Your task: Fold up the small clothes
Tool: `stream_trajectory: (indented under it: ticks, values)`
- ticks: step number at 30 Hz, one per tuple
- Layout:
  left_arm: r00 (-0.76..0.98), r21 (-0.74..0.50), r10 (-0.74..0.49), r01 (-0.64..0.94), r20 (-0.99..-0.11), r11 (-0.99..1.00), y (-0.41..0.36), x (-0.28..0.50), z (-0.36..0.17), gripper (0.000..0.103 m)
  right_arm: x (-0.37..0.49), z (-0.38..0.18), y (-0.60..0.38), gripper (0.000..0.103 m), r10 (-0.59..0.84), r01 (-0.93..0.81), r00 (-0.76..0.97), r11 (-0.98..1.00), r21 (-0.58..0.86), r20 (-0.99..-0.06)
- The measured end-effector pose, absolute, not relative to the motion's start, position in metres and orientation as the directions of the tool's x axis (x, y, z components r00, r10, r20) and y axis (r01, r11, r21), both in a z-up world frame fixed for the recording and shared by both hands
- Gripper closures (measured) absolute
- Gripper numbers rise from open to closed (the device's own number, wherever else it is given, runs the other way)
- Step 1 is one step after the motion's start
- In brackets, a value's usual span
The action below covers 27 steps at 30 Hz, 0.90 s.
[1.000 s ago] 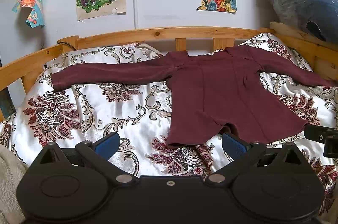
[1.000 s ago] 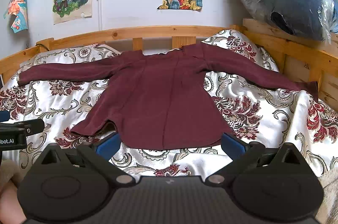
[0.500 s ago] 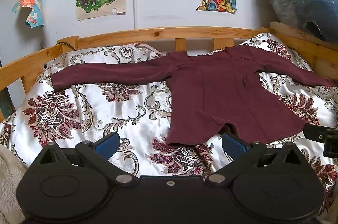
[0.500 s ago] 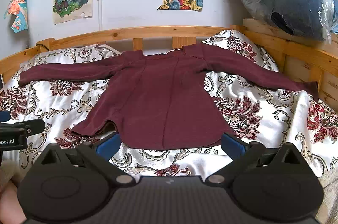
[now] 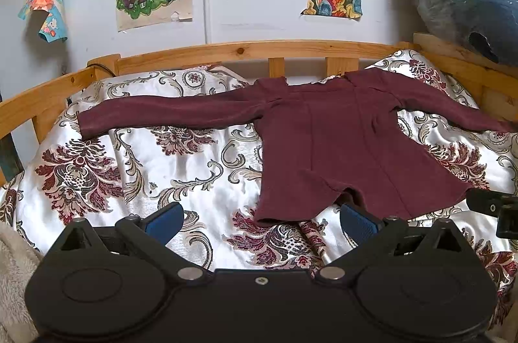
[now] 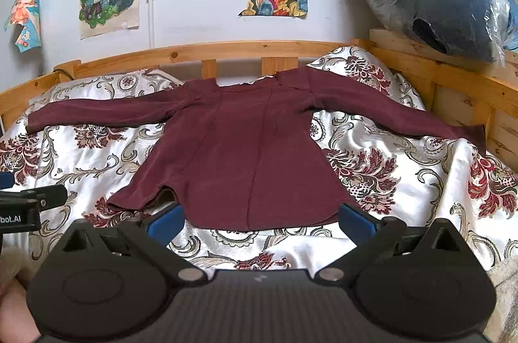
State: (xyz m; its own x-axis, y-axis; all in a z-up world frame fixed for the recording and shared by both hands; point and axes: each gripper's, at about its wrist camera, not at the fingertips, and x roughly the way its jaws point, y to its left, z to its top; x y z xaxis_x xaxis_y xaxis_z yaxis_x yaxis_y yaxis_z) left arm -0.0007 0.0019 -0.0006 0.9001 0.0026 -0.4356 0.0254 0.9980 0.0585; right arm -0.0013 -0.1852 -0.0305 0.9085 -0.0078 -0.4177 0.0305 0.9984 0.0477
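Partly hidden: shirt hem behind right gripper.

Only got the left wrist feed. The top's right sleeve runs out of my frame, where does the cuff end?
Observer: In the right wrist view the cuff ends at the bedspread's edge, right by the wooden side rail.
Operator: Right gripper state? I only see a sliver of it.
Observer: The right gripper has its jaws wide open, holding nothing, at the top's near hem.
Operator: Is the hem's right corner flat?
Observer: Yes, it lies flat and rounded on the bedspread, close to the right gripper's right finger.
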Motion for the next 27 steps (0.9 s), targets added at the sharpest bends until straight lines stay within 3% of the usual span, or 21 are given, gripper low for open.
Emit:
stream_trajectory:
  ticks: [14,19,27]
  values:
    - [0.892,0.075,-0.004,0.042,-0.452,0.996,-0.003,0.0,-0.003,0.001,-0.003,-0.026,-0.189,0.0,-0.038,0.068,0.912,0.996,0.059,-0.409]
    - [0.866,0.125,-0.064,0.144,-0.497,0.982,-0.017,0.011,-0.001,0.001,0.006,-0.018,-0.222,0.0,-0.045,0.139,0.902,0.972,0.188,-0.43]
    - [0.817,0.082,-0.161,0.246,-0.553,0.966,-0.026,0.068,0.02,0.001,0.035,0.007,-0.306,0.0,-0.113,0.252,0.91,0.915,0.316,-0.398]
